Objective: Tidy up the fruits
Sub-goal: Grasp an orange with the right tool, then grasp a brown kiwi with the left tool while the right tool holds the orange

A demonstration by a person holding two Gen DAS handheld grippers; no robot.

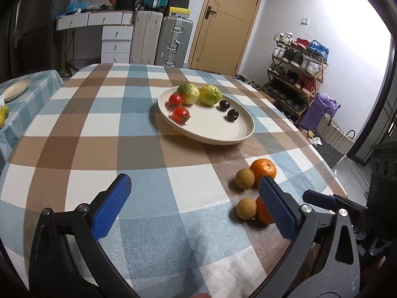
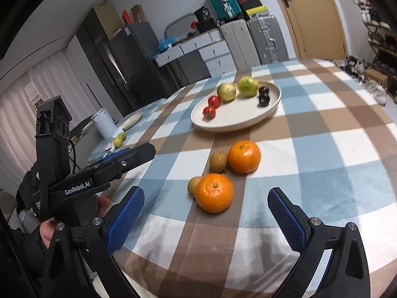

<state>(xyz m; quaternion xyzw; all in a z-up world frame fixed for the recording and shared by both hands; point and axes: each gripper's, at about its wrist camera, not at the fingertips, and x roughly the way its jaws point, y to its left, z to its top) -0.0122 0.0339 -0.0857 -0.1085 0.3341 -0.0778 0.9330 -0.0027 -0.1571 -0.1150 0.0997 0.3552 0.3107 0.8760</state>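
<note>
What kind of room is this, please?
Probably a lived-in home, a dining area near the entrance: a table with a checked cloth, a shoe rack, and suitcases stacked beside a wooden door.

Place: a lived-in home room.
Furnishing: checked tablecloth [image 1: 99,134]; white drawer unit [image 1: 116,43]; dark refrigerator [image 2: 134,57].
Storage: stacked suitcases [image 1: 173,39]; laden shoe rack [image 1: 295,74].
Exit: wooden door [image 1: 225,19].
Windows: pale curtains [image 2: 37,87].
</note>
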